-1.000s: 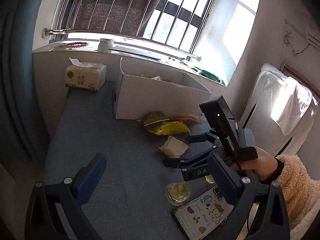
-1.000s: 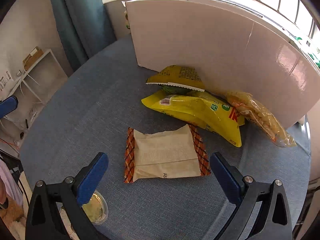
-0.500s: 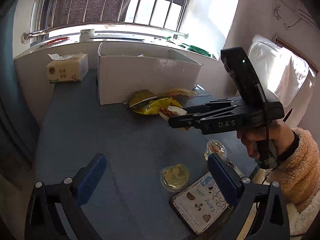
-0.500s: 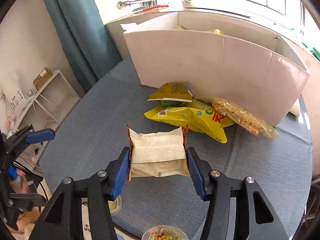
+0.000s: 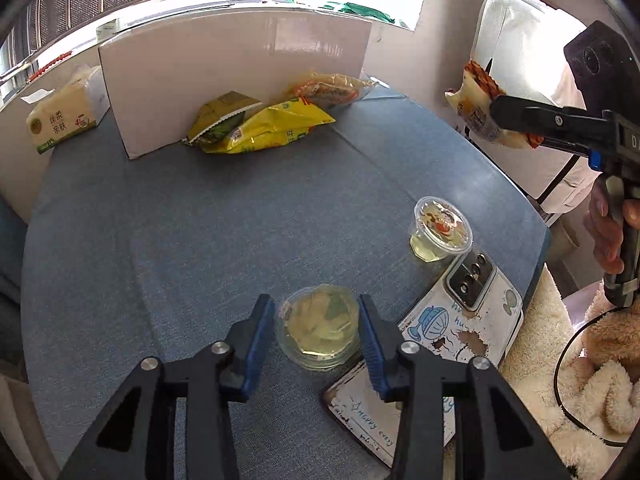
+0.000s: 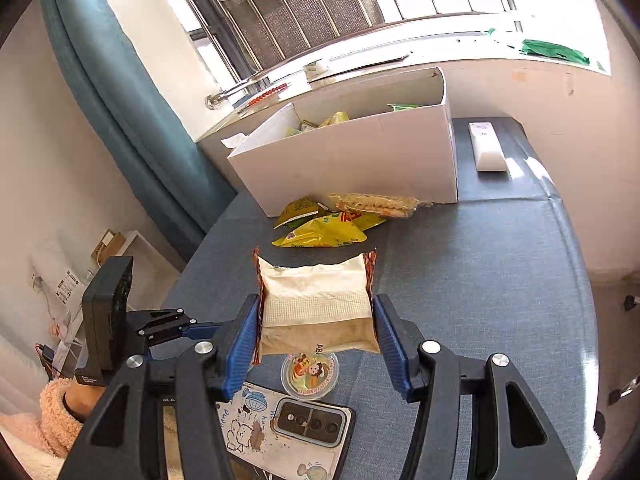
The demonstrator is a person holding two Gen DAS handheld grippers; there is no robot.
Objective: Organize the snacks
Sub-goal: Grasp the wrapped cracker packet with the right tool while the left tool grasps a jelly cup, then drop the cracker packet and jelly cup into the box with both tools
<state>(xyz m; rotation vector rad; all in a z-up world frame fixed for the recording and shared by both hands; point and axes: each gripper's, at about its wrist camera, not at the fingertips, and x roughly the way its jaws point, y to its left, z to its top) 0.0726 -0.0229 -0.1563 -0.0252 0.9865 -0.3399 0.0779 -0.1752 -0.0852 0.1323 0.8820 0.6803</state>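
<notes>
My right gripper (image 6: 316, 312) is shut on a beige snack packet (image 6: 316, 300) with orange crimped ends and holds it in the air above the blue table; the packet also shows in the left wrist view (image 5: 478, 108). My left gripper (image 5: 318, 324) has its jaws around a clear jelly cup (image 5: 320, 330) that stands on the table, pads close to its sides. A second jelly cup (image 5: 440, 232) stands to the right. Yellow snack bags (image 5: 260, 128) lie against the white cardboard box (image 5: 232, 76), which holds several snacks (image 6: 320, 122).
A phone in a cartoon case (image 5: 460, 316) lies at the table's near right edge. A tissue pack (image 5: 64, 116) sits left of the box. A white remote (image 6: 488, 146) lies right of the box. A white chair (image 5: 516, 40) stands beyond the table.
My right gripper closed on the beige packet and lifted it off the table. My left gripper moved down to the nearer jelly cup and narrowed around it.
</notes>
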